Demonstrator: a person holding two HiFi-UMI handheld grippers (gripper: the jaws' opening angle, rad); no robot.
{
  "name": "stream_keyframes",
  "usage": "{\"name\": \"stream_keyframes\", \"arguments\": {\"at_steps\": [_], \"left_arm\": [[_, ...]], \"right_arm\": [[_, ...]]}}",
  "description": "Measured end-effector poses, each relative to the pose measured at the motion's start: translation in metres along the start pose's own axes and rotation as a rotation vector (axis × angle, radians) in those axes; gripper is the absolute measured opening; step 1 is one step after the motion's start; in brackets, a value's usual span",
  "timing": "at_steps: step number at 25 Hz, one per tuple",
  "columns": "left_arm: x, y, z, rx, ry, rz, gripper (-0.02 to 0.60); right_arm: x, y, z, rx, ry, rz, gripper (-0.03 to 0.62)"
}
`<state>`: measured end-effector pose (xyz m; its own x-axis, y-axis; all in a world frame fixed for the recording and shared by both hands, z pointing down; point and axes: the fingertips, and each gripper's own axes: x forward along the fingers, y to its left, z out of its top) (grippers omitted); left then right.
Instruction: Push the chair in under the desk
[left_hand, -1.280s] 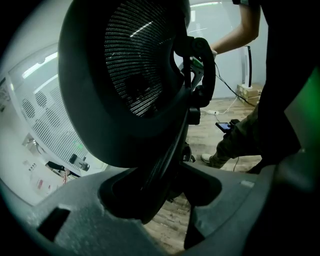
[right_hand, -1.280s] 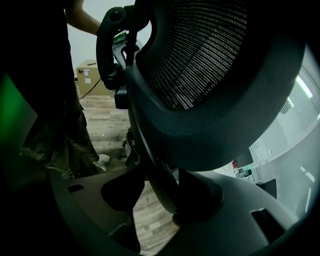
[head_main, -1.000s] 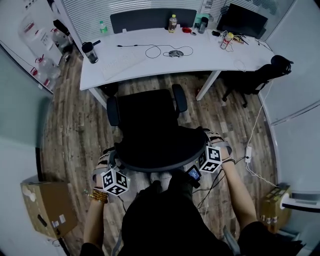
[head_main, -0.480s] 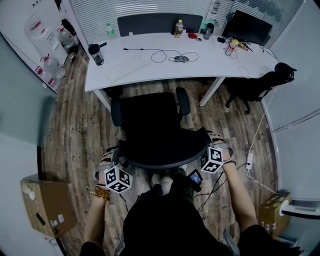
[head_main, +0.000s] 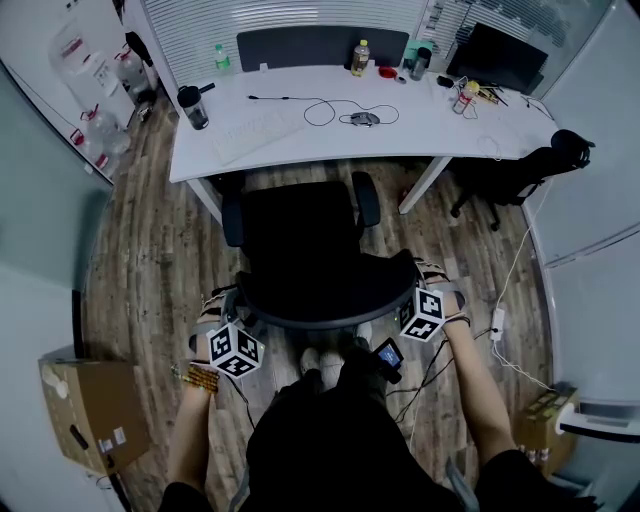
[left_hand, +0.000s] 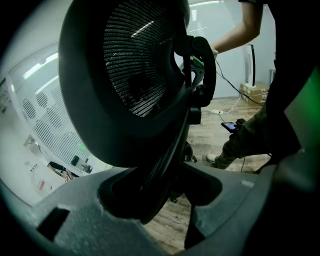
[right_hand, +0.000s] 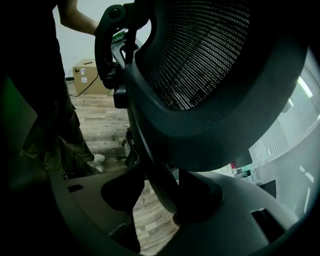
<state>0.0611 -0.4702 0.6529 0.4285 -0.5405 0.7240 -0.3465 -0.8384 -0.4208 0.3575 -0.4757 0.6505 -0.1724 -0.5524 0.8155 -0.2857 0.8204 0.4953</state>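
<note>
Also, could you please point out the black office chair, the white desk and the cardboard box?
Black mesh-backed office chair (head_main: 300, 235): head view, seat cushion.
Long white desk (head_main: 430, 118): head view, bare right tabletop.
Brown cardboard box (head_main: 92, 412): head view, top face.

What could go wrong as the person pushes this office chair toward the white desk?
The armrests may strike the desk edge, jolting the tumbler. The desk leg stands near the chair on its right side; its base could catch. The left claw and right claw merely straddle the backrest rim, so may slip.

No text, label or number is legible anywhere.
</note>
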Motion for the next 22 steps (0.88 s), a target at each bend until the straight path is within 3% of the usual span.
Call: {"name": "stream_keyframes", "arguments": {"at_steps": [22], "left_arm": [[0.028,0.046,0.001,0.004,0.012,0.005,0.249]], "right_arm": [[0.027,-0.039,0.011,0.011,-0.009,-0.015,0.213]]}}
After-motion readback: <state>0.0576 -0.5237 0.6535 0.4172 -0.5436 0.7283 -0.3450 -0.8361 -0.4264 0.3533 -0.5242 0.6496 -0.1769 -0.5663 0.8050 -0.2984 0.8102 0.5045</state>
